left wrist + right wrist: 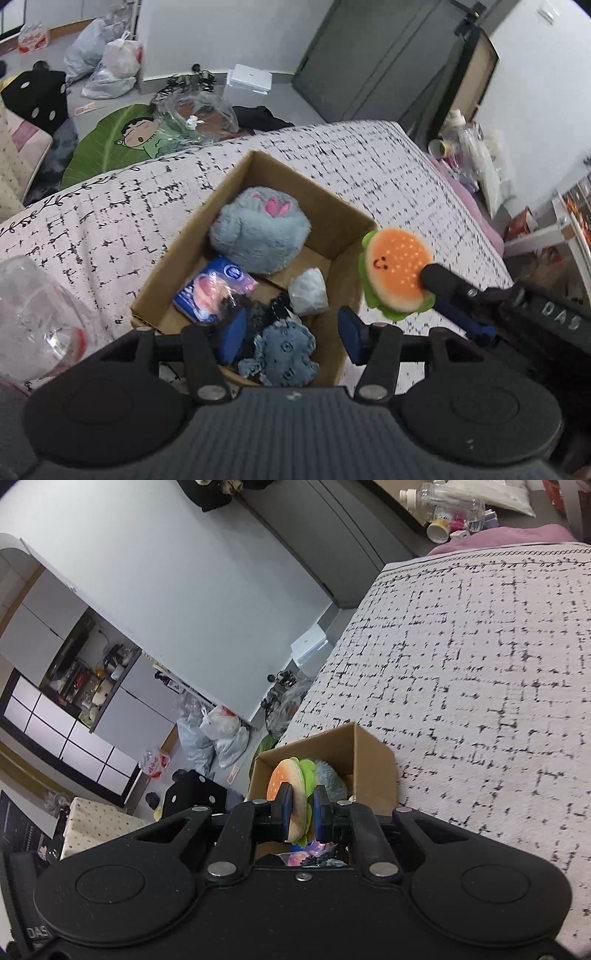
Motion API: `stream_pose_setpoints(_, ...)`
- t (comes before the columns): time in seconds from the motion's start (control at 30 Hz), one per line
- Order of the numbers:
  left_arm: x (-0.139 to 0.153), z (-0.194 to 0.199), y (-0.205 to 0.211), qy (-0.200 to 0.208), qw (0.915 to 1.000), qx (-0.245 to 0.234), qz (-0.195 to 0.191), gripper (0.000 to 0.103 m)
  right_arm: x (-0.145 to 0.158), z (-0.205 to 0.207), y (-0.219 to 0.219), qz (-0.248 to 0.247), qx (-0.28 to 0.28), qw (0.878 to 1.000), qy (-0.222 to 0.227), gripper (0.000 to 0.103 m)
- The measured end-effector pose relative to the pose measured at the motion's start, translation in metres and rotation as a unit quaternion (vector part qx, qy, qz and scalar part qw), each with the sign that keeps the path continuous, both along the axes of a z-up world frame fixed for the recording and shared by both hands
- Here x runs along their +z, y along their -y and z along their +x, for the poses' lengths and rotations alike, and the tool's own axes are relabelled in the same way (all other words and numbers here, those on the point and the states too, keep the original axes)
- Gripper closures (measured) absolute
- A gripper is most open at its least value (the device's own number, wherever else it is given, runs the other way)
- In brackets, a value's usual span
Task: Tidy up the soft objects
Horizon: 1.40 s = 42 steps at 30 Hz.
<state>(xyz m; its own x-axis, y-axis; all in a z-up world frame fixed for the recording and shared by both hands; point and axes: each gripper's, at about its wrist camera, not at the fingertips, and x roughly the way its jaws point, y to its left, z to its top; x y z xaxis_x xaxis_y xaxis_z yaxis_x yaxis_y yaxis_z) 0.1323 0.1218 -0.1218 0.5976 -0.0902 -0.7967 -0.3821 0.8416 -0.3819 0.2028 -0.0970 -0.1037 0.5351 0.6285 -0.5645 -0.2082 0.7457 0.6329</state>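
A cardboard box (332,218) sits on a white, black-flecked bed cover (110,229). Inside lie a large grey-blue plush (258,232), a small blue plush (288,354), a blue packet (210,288) and a pale bundle (308,291). My left gripper (291,339) is open and empty just above the box's near end. My right gripper (303,812) is shut on a burger plush (291,782), orange bun with green lettuce, and holds it at the box's (373,760) right edge. The burger (395,273) and the right gripper's fingers (443,280) also show in the left wrist view.
A clear plastic bag (33,317) lies on the bed at the left. Beyond the bed's far edge the floor holds a green cartoon cushion (122,144), plastic bags (110,62) and a white box (249,81). Bottles and clutter (465,147) crowd the bed's right side.
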Motion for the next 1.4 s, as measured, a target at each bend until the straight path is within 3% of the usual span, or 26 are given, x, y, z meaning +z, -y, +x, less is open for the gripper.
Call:
stream_pose_setpoints(0.1, 0.002, 0.0, -0.008, 0.001, 0.9999, 0.016, 0.0, 0.049, -0.004, 0.003, -0.009, -0.001, 0.001, 1.0, -0.006, 0.09)
stream_pose_setpoints(0.17, 0.002, 0.001, -0.012, 0.002, 0.9997, 0.023, -0.002, 0.049, -0.008, 0.006, -0.013, 0.015, 0.004, 1.0, -0.018, 0.082)
stream_pose_setpoints(0.2, 0.002, 0.001, -0.014, 0.001, 0.9996, 0.027, -0.003, 0.049, -0.011, 0.007, -0.012, 0.029, 0.003, 0.999, -0.029, 0.077)
stream_pose_setpoints(0.27, 0.002, 0.001, -0.017, 0.0, 0.9995, 0.031, -0.003, 0.049, -0.013, 0.007, -0.01, 0.033, -0.007, 0.999, -0.037, 0.055)
stream_pose_setpoints(0.3, 0.003, 0.001, -0.017, -0.001, 0.9994, 0.033, -0.001, 0.049, -0.013, 0.005, -0.007, 0.028, -0.013, 0.999, -0.032, 0.052)
stream_pose_setpoints(0.43, 0.003, 0.002, -0.015, -0.001, 0.9996, 0.026, 0.006, 0.048, -0.009, 0.0, 0.008, 0.028, -0.024, 0.999, -0.029, 0.051)
stream_pose_setpoints(0.57, 0.003, 0.001, -0.007, -0.005, 0.9997, 0.021, 0.007, 0.048, -0.005, -0.008, 0.025, 0.018, -0.035, 0.999, -0.01, 0.04)
stream_pose_setpoints(0.7, 0.007, -0.004, 0.003, -0.001, 0.9998, 0.015, 0.016, 0.041, -0.007, -0.016, 0.04, -0.004, -0.042, 0.999, 0.003, 0.038)
stream_pose_setpoints(0.9, 0.018, -0.009, 0.018, 0.007, 0.9994, 0.006, 0.032, 0.04, -0.009, -0.03, 0.058, -0.003, -0.052, 0.998, 0.018, 0.033)
stream_pose_setpoints(1.03, 0.03, -0.014, 0.029, 0.013, 0.9986, -0.003, 0.052, 0.039, -0.001, -0.037, 0.064, -0.02, -0.051, 0.998, 0.037, 0.023)
stream_pose_setpoints(1.17, 0.039, -0.02, 0.043, 0.014, 0.9967, -0.024, 0.076, 0.029, 0.013, -0.045, 0.073, -0.038, -0.052, 0.996, 0.054, 0.013)
stream_pose_setpoints(1.4, 0.051, -0.033, 0.063, 0.014, 0.9931, -0.047, 0.107, 0.019, 0.033, -0.063, 0.091, -0.074, -0.054, 0.994, 0.058, 0.007)
